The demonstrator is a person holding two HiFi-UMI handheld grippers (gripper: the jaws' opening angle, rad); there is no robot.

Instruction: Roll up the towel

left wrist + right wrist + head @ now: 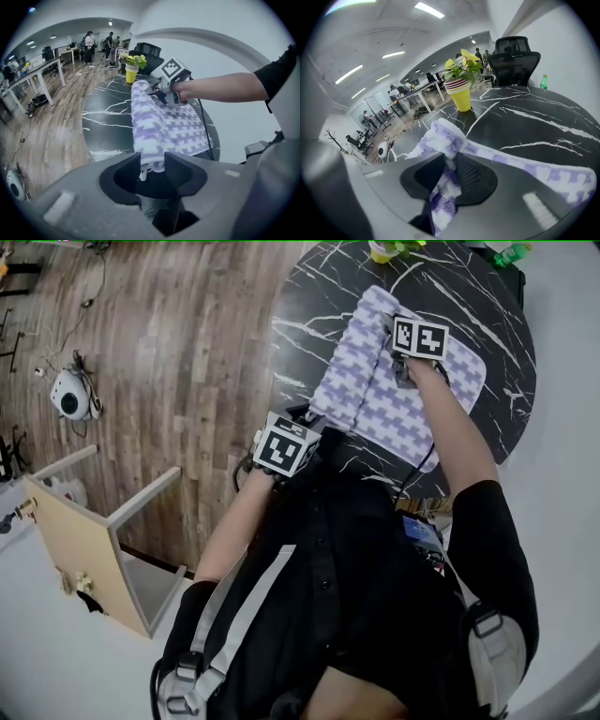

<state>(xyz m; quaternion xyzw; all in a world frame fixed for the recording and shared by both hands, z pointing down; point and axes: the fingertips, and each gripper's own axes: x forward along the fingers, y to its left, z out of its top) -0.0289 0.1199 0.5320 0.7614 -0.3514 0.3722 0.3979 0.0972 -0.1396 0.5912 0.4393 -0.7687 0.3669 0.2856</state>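
Closest to the person, the left hand-held gripper (pixel 152 163) sits at the rim of the surface (pixel 319 296). Its jaws stand narrowly apart, and the near end of the towel (pixel 375 399) lies between them. The cloth fills the gap, but to my eye it sits there loosely rather than pinched.

From that gripper the towel runs straight ahead. Its long axis points away from the person, with a raised folded ridge along its left side and the flat part spread to the right. Further along the same ridge, the right hand-held gripper (pixel 449 161) is closed tight on a bunched fold, and the fabric trails down through its jaws.

So each gripper has one end of the ridge, the left at the nearer end. I'd judge the next turn must carry the ridge sideways, over the flat part.

The towel is thick, soft terry in a lilac-and-white houndstooth. The surface is round, glossy and black with white veins. Beyond the right gripper stands a yellow plant pot (pixel 461 96).
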